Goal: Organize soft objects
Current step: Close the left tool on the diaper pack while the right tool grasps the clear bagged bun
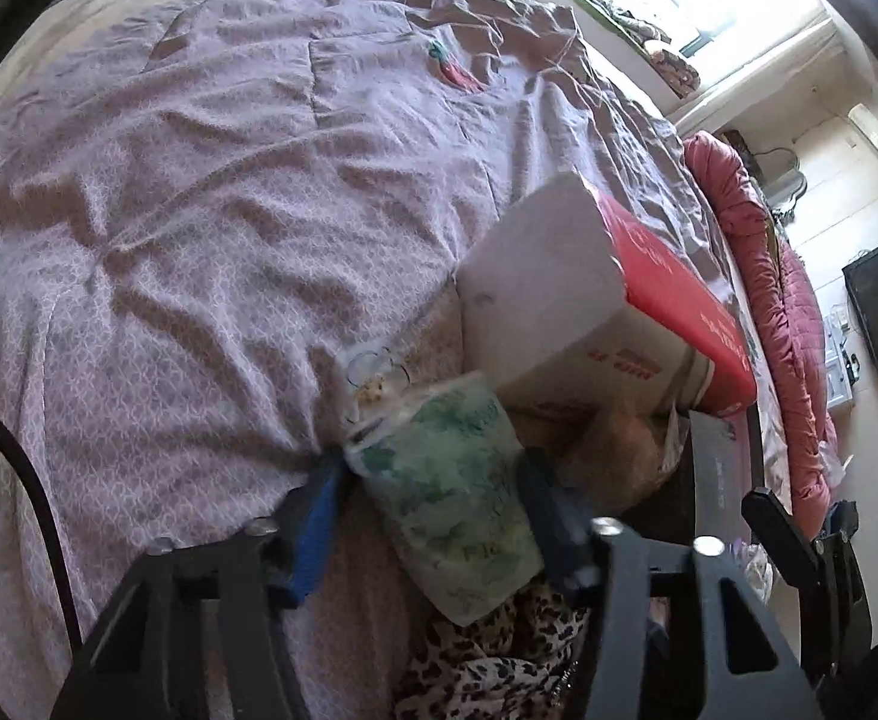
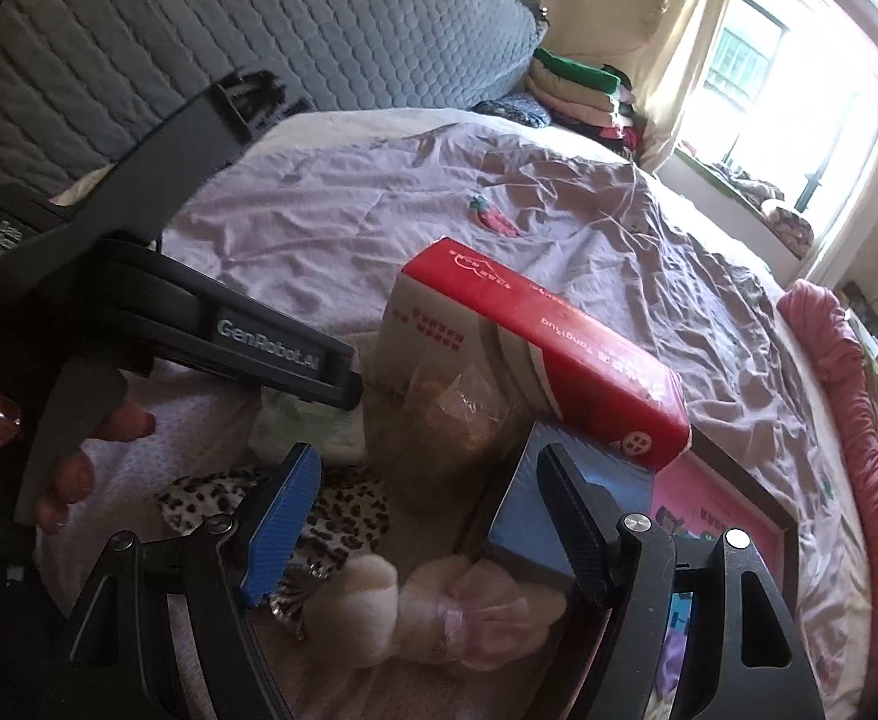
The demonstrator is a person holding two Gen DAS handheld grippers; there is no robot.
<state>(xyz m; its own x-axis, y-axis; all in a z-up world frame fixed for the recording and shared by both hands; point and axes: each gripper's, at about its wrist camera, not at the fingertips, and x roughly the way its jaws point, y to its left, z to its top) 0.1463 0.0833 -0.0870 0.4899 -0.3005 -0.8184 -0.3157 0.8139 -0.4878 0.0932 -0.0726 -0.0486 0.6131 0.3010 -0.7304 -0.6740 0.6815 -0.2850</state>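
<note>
My left hand-held gripper [image 1: 433, 474] is clamped on the green-printed soft pack [image 1: 451, 492], pads pressing both its sides, at 6 o'clock in the left wrist view; I judge I'm lifting it out of the clutter on the bed [image 1: 199, 180]. The red-and-white box [image 1: 589, 312] leans at 2 o'clock from it, propped on the pile. My right hand-held gripper [image 2: 427, 516] is spread wide, holding nothing, hovering over the cream plush toy [image 2: 415, 612] at 6 o'clock, leopard-print fabric [image 2: 343, 516] just beside it.

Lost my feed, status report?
Left gripper shut on green-printed soft pack. Right gripper open above cream plush toy. Red-and-white box crowds the pile.
</note>
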